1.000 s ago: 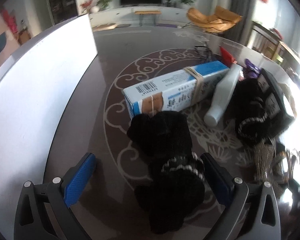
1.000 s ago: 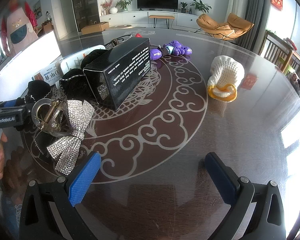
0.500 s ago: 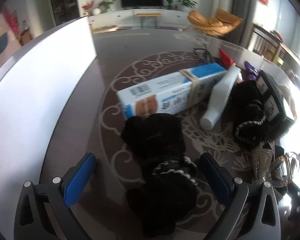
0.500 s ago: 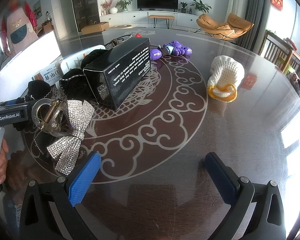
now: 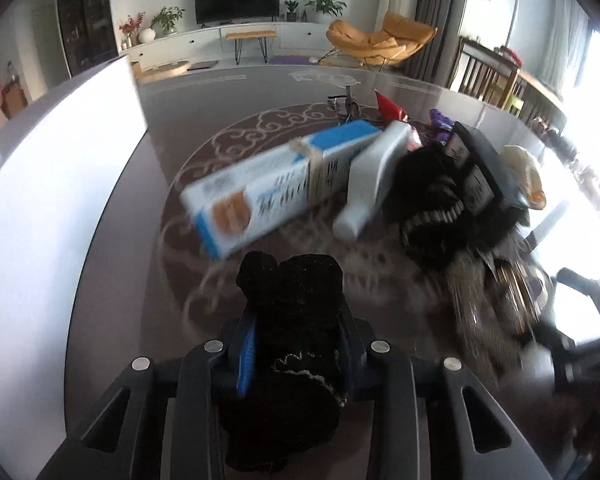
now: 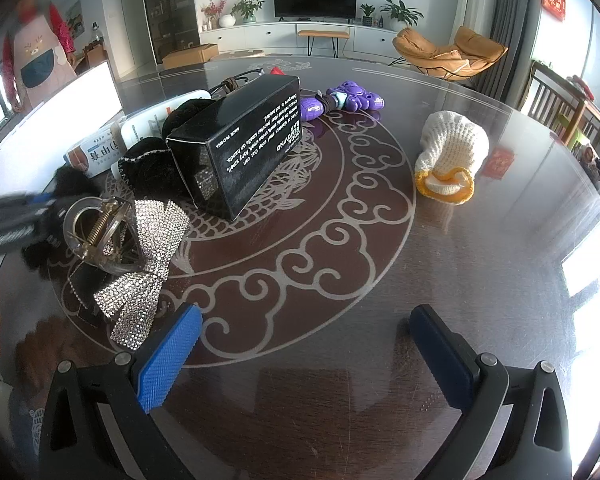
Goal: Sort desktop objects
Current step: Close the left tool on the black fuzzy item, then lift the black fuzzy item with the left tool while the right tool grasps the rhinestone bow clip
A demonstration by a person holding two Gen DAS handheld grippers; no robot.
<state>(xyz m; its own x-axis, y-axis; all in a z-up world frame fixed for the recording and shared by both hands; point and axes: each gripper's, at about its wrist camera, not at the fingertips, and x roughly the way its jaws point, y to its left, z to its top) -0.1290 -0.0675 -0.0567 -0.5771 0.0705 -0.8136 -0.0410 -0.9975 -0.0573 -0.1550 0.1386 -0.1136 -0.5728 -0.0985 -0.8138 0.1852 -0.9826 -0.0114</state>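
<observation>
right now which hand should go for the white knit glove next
Right. The right gripper is open and empty, with the white knit glove lying clear ahead of it. The left gripper has just closed on the black glove, so it is busy.

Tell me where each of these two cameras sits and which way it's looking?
Left wrist view: sits on the left gripper, looking down along its fingers, whose jaws have just been closing and now pinch a black knitted glove; beyond lies a blue-and-white box.
Right wrist view: sits on the right gripper, jaws wide with nothing between them, facing the glass table and a white knitted glove; the left gripper shows blurred at its left edge.
Shared: the black box and the distant television.
</observation>
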